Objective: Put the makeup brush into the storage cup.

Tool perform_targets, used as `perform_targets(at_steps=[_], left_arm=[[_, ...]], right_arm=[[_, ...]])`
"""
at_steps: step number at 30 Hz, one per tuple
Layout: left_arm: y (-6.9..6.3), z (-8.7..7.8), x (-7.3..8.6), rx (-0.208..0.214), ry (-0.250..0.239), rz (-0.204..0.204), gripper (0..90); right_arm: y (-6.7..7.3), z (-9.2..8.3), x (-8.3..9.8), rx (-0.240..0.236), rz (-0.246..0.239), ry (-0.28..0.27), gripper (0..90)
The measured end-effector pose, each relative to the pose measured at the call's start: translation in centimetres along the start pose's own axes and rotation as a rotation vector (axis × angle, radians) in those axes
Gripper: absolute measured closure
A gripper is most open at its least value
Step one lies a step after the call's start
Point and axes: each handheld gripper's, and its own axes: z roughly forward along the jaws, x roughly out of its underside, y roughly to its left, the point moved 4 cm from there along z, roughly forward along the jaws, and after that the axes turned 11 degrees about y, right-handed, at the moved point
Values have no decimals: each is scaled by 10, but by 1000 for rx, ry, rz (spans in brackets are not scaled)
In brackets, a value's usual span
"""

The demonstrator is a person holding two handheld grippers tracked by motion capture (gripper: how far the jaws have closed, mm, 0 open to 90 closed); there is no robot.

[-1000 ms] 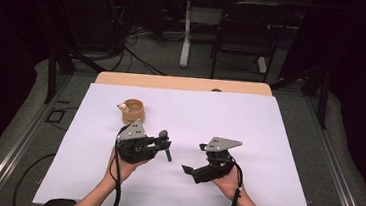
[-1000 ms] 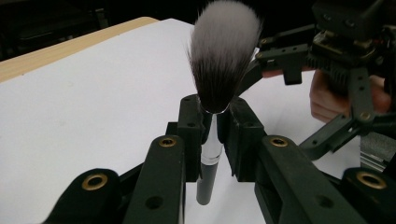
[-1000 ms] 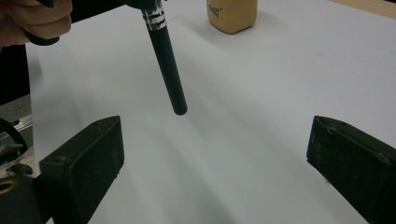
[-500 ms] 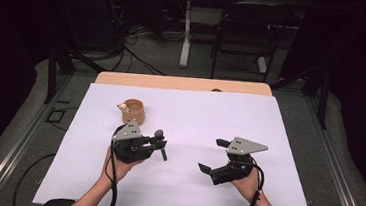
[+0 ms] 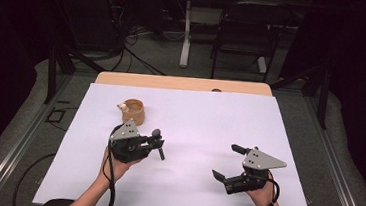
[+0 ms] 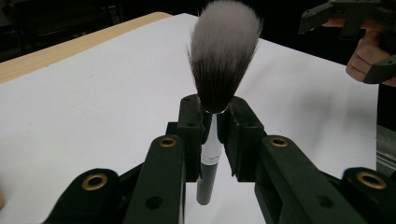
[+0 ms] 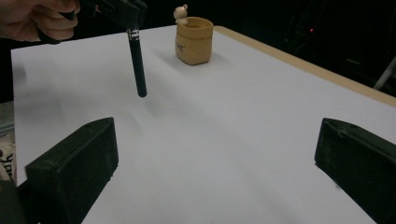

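The left gripper (image 5: pixel 155 141) is clamping a makeup brush (image 6: pixel 223 60) by the neck just below its bristles, jaws pinched tight on the silver collar, and is holding it clear above the white table cover (image 5: pixel 199 124) with the bristles pointing up and the dark handle hanging down. The right gripper (image 5: pixel 226 162) is hovering well apart on the other side with its jaws standing wide and nothing between them. The little tan pot (image 5: pixel 133 110), the one with a small bear figure on its rim, is sitting upright on the cover just beyond the left gripper. By my judgement the pick-up is done, and the brush is not yet going into the pot, which is what seems to be left
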Motion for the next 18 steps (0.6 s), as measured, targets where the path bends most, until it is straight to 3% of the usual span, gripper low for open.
perform_targets(at_steps=[4,18], left_arm=[[1,-1,1,1,-4,-4,774],[7,-3,4,-16,1,-12,774]], right_arm=[[0,-8,7,33,5,-6,0],[-3,-19,16,52,34,-21,0]])
